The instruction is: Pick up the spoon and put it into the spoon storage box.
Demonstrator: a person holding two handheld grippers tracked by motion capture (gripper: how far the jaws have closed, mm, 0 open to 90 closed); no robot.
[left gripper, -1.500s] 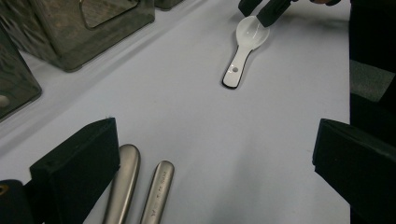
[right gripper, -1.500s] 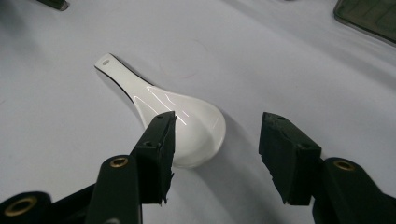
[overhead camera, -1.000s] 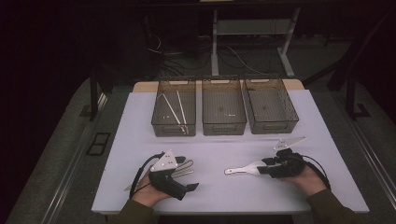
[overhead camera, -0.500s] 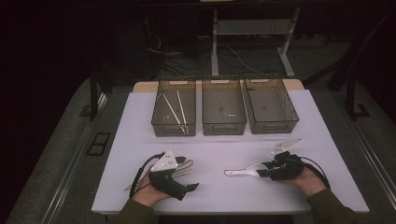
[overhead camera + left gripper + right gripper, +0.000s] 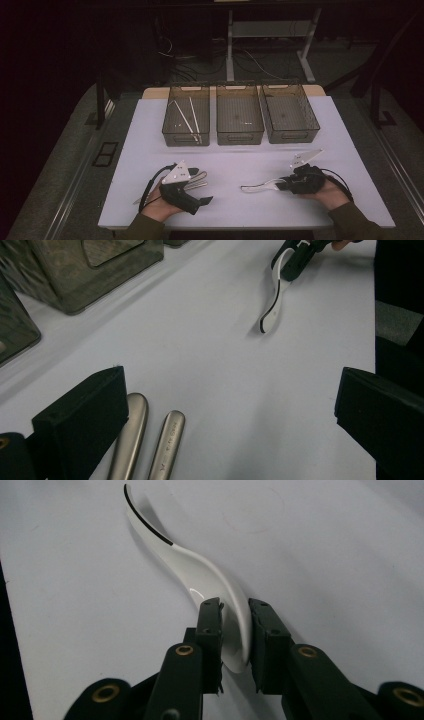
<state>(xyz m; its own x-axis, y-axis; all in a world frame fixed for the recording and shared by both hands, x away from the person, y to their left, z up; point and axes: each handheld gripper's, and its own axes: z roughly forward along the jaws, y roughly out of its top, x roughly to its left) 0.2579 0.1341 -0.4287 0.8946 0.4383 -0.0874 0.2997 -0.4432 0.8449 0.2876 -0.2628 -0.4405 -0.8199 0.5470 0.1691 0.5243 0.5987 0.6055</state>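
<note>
A white curved spoon (image 5: 200,575) lies on the white table (image 5: 230,160) at the front right. My right gripper (image 5: 235,625) is shut on its bowl end, both pads against its sides, and its jaws have just been closing. In the high view the spoon (image 5: 257,186) sticks out leftwards from the right gripper (image 5: 282,186). My left gripper (image 5: 230,405) stands wide open at the front left, resting low over the table. Two metal utensil handles (image 5: 150,440) lie just inside its left jaw, untouched. The high view shows them (image 5: 197,179) under the left gripper (image 5: 200,187).
Three see-through bins stand in a row at the back of the table: the left bin (image 5: 186,131) holds a few long thin utensils, the middle bin (image 5: 239,131) and the right bin (image 5: 292,127) look nearly bare. Dark floor and a desk frame lie beyond.
The right gripper's jaws have drawn in onto the spoon's bowl. Both hands have kept their places and the spoon has not shifted.
</note>
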